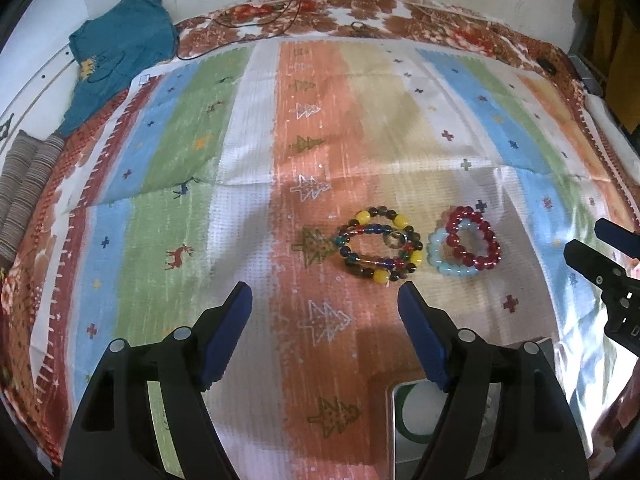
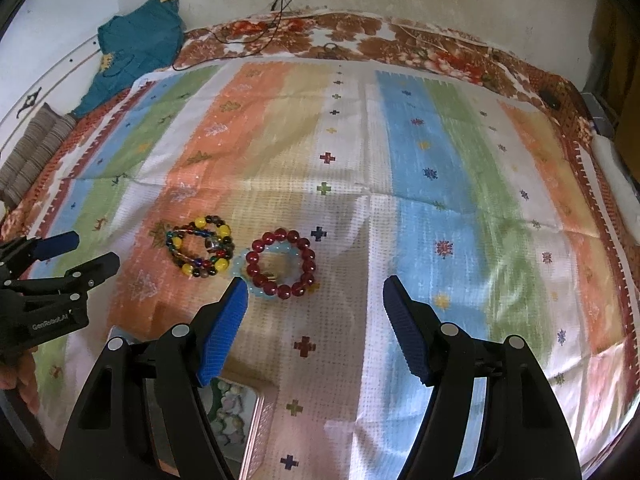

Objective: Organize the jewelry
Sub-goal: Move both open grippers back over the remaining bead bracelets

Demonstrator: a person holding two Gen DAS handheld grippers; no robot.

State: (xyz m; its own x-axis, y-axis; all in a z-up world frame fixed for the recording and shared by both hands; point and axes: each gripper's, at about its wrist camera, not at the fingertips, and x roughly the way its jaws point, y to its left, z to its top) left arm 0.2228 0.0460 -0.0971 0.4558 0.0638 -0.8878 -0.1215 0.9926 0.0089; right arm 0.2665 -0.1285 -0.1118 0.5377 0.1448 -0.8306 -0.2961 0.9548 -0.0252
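Note:
A pile of multicoloured bead bracelets with yellow beads point(image 1: 380, 245) point(image 2: 200, 249) lies on the striped cloth. Beside it a red bead bracelet point(image 1: 476, 240) point(image 2: 282, 263) rests on a pale blue bead bracelet point(image 1: 440, 256) point(image 2: 250, 286). My left gripper point(image 1: 325, 300) is open and empty, just short of the multicoloured pile. My right gripper point(image 2: 314, 294) is open and empty, just short of the red bracelet. A jewelry box point(image 2: 236, 420) point(image 1: 416, 412) lies open below the grippers, with a bead piece inside.
The striped cloth point(image 1: 200, 168) point(image 2: 440, 184) covers a floral bedspread point(image 1: 320, 12). A teal garment point(image 1: 116, 52) point(image 2: 136, 48) and a striped cushion point(image 1: 28, 184) lie at the far left. Black cables point(image 1: 280, 8) run down from the wall.

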